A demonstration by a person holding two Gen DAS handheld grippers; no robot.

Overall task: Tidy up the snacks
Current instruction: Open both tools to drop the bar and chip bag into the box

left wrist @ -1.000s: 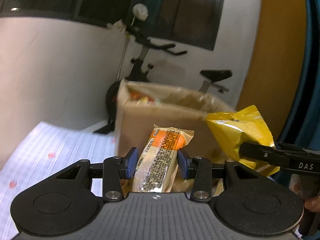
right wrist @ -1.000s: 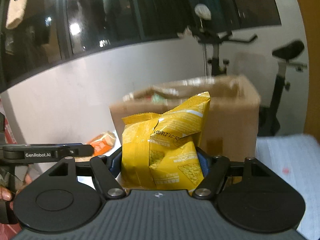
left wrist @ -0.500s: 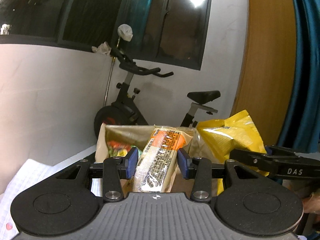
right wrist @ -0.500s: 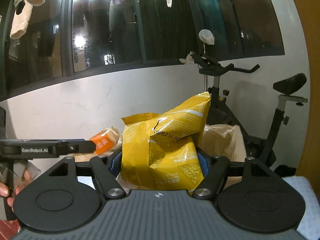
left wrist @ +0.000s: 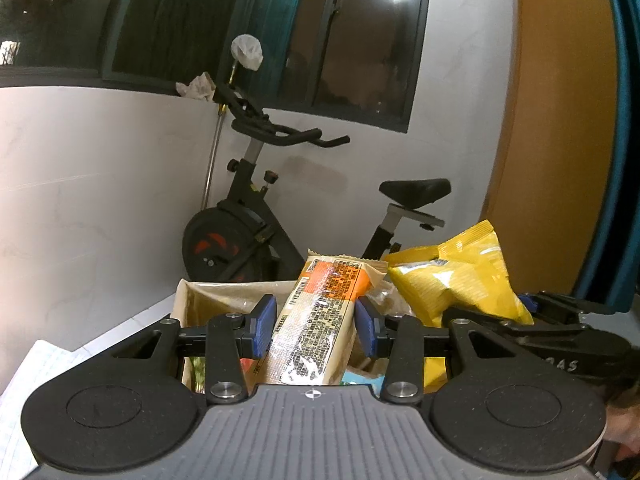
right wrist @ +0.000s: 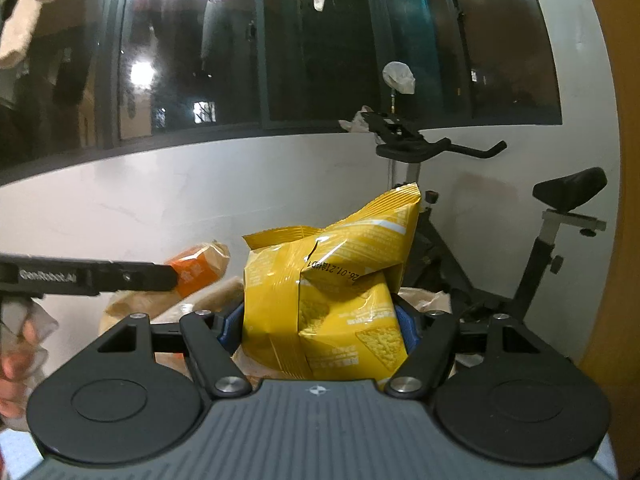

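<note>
1. We see an exercise bike (left wrist: pixel 256 216) standing against the white wall beyond everything else, below dark windows.
2. An open cardboard box (left wrist: pixel 208 300) sits in front of the bike; bright wrappers show inside it, though we cannot make out what they are.
3. Our right claw (right wrist: pixel 318 326) clamps a crumpled yellow snack bag (right wrist: pixel 328 292), its blue pads pressed into the bag's sides; the bag stands upright above the box's right part.
4. Our left claw (left wrist: pixel 315 326) holds a long orange-and-tan snack bar (left wrist: pixel 320 320) at a narrow opening, the bar tilted slightly rightward over the middle of the box.
5. In the left wrist view, bag and bar sit just beside each other.
</note>
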